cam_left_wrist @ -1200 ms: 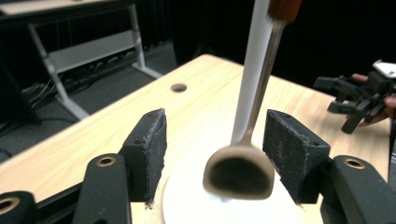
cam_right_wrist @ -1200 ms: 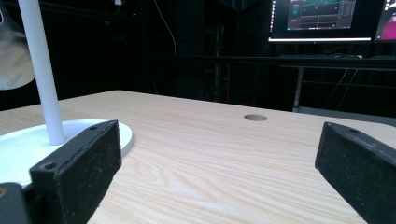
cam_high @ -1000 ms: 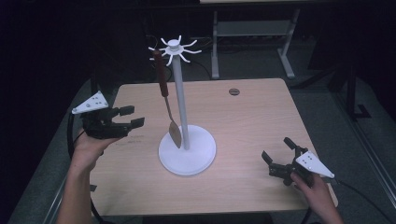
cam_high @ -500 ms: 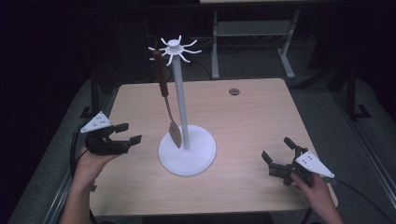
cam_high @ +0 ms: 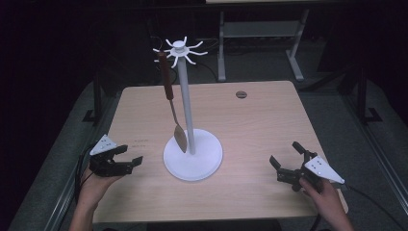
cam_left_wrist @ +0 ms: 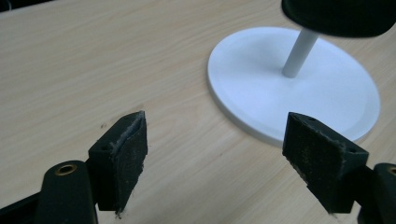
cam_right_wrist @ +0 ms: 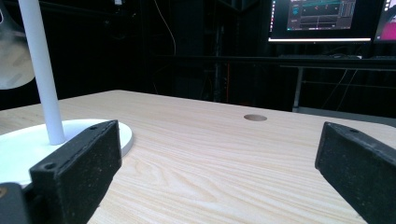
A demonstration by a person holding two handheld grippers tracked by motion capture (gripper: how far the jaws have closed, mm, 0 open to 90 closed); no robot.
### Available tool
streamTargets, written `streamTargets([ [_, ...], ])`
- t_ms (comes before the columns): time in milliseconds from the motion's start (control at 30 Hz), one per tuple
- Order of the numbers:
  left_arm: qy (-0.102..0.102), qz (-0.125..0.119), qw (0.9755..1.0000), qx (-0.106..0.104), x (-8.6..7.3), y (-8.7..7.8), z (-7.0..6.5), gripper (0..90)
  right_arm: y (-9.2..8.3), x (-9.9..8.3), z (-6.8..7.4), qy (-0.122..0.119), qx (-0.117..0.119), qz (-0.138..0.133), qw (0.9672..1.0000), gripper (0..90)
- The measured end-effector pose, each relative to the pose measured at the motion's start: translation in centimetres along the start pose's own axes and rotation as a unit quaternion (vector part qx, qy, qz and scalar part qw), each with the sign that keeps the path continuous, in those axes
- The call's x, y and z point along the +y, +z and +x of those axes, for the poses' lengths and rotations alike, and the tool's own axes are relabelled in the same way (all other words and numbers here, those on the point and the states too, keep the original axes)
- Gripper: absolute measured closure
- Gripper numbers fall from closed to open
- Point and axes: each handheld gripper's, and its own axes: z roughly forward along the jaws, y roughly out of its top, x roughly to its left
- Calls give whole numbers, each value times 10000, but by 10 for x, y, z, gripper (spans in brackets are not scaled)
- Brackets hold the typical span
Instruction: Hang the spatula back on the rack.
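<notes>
**Black jaws spread, spatula free to swing**

Black-jawed, the left gripper rests spread and empty at the counter edge, just beside the white stand; the right gripper, equally agape, sits well apart. A spatula hangs from the stand's top hooks (blade near the pole). Any careless reach could bump the base, swinging the spatula off its hook.

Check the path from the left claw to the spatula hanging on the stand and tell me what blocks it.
Nothing visible blocks it. The left claw is open over bare table, beside the stand's white base. The spatula hangs from a hook on the claw's side of the pole, its blade low near the base.
</notes>
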Motion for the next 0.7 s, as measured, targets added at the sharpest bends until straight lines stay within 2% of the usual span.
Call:
streamTargets([
  [333, -210, 143, 9995, 187, -24, 3, 6, 190, 0, 0, 0, 6, 2, -5, 10000, 0],
  [367, -159, 213, 9994, 198, -25, 3, 7, 189, 0, 0, 0, 5, 2, -6, 10000, 0],
  [433, -187, 257, 9993, 199, -29, 5, 7, 182, 0, 0, 0, 5, 2, -2, 10000, 0],
  [500, -100, 385, 9989, 242, -32, 7, 8, 177, 0, 0, 0, 7, 1, -8, 10000, 0],
  [700, -143, 525, 9981, 304, -39, 12, 8, 161, 0, 0, 0, 7, 0, -5, 10000, 0],
])
